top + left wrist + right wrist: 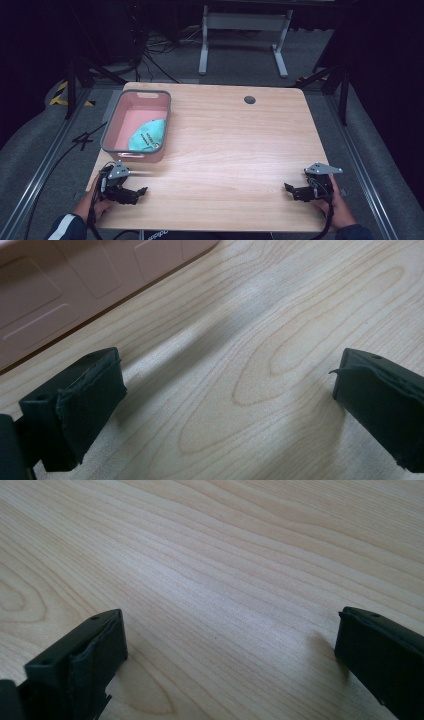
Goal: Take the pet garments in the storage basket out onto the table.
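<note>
Tabletop (230, 145): light wood, w/ a dark round hole (249, 99) near the far edge, right of centre.
Bin (114, 131): pink w/ grey rim, sitting at the far-left part of the tabletop; its near wall is showing at top left in the left gripper view (75, 285).
Cloth (148, 135): teal, w/ dark print too small to read, lying inside the bin toward its near-right corner.
Left claw (142, 191): resting low at the near-left corner, just in front of the bin but apart from it; jaws standing wide apart, nothing btwn them, bare wood showing in the gap (227, 405).
Left hand (90, 205): gripping the tool from the bottom edge, dark sleeve w/ a white stripe.
Right claw (289, 188): sitting low at the near-right corner, pointing inward toward the tabletop's middle; jaws spread wide, holding nothing, plain wood grain btwn them (227, 650).
Right hand (341, 210): wrapping the tool body; a black cable is trailing down past it.
Claws vs each other: well apart, facing one another across the near edge.
Beyond the tabletop: grey floor, white frame legs (243, 37), loose cables.
</note>
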The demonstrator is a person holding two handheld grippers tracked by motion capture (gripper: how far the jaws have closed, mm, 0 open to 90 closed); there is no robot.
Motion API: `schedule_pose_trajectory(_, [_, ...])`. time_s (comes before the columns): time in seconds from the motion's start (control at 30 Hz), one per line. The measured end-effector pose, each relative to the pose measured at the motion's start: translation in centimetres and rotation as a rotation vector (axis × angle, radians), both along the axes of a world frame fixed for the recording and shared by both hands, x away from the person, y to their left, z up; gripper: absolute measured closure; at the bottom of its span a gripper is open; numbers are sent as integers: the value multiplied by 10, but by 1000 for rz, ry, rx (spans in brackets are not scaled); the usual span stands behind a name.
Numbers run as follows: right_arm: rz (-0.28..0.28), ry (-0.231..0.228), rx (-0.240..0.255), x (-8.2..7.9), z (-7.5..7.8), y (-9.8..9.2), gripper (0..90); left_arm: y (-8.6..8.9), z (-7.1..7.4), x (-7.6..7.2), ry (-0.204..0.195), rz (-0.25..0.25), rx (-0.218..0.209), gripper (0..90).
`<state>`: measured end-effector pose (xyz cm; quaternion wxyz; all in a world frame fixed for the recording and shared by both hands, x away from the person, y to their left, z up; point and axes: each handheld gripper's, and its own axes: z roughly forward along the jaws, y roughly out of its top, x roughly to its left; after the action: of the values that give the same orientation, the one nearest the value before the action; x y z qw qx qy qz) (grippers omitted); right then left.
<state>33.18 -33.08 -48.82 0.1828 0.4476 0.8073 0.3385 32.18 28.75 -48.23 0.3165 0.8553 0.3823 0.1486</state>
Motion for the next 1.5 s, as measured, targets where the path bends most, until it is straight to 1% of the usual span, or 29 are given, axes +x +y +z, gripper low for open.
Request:
schedule_pose_trajectory(0.1, [0,0,0,0,0,0,7,1,0,1,0,-10,-1,2])
schedule_pose_trajectory(0.17, [0,0,0,0,0,0,7,1,0,0,0,-7,-5,3])
schedule_pose_trajectory(0.2, [0,0,0,0,0,0,7,0,-1,-1,11,5,-22,3])
schedule_pose_trajectory(0.27, [0,0,0,0,0,0,7,0,-1,-1,9,8,-23,3])
schedule_pose_trajectory(0.3, [0,0,-1,0,0,0,7,1,-1,-1,7,0,-15,3])
schedule_pose_trajectory(0.33, [0,0,-1,0,0,0,7,1,0,-2,15,1,-15,3])
schedule_pose_trajectory(0.4, [0,0,0,0,0,0,7,1,-1,-2,11,-2,-18,5])
schedule_pose_trajectory(0.43, [0,0,0,0,0,0,7,2,0,-3,17,-9,-20,9])
schedule_pose_trajectory(0.47, [0,0,0,0,0,0,7,3,2,-4,20,-19,-11,21])
schedule_pose_trajectory(0.5, [-1,0,1,0,0,0,7,6,2,-5,15,-37,-17,58])
schedule_pose_trajectory(0.53, [0,0,0,0,0,0,7,6,2,-5,15,-37,-17,93])
schedule_pose_trajectory(0.57, [-1,0,1,0,0,0,6,9,2,-7,5,-33,-25,109])
schedule_pose_trajectory(0.6, [-1,0,1,0,0,0,7,8,3,-7,14,-26,-20,117])
schedule_pose_trajectory(0.63, [0,0,0,0,0,0,7,8,5,-6,24,-34,-5,126])
schedule_pose_trajectory(0.67, [0,0,0,0,0,0,7,7,5,-5,24,-42,-9,138])
schedule_pose_trajectory(0.7, [0,0,0,0,0,0,7,7,6,-5,25,-47,0,148])
schedule_pose_trajectory(0.8, [-1,0,0,0,0,0,7,5,7,-4,38,-49,4,174])
schedule_pose_trajectory(0.83, [-2,0,0,0,0,0,7,5,10,-4,40,-79,31,189])
schedule_pose_trajectory(0.93, [-3,0,0,0,0,0,7,4,13,-6,50,-93,34,185])
schedule_pose_trajectory(1.0, [-4,0,0,0,0,0,7,3,19,-8,39,-106,29,188])
schedule_pose_trajectory(1.03, [-4,0,-1,0,0,0,7,3,19,-8,39,-106,29,188])
schedule_pose_trajectory(1.07, [-4,0,-1,0,0,0,7,4,21,-8,47,-120,24,188])
schedule_pose_trajectory(1.17, [-6,0,0,0,0,0,7,3,27,-12,44,-145,14,195])
schedule_pose_trajectory(1.2, [-6,0,0,0,0,0,7,3,30,-14,37,-157,9,195])
schedule_pose_trajectory(1.23, [-6,-1,0,0,0,0,7,2,34,-15,30,-164,18,195])
schedule_pose_trajectory(1.27, [-6,-1,0,0,0,0,7,2,34,-15,30,-164,18,194])
schedule_pose_trajectory(1.33, [-6,0,0,0,0,0,7,3,39,-17,24,-181,9,194])
schedule_pose_trajectory(1.43, [-5,0,0,0,0,0,7,5,47,-17,11,-190,2,193])
schedule_pose_trajectory(1.5, [-5,0,0,0,0,0,7,6,51,-17,-1,-183,-11,194])
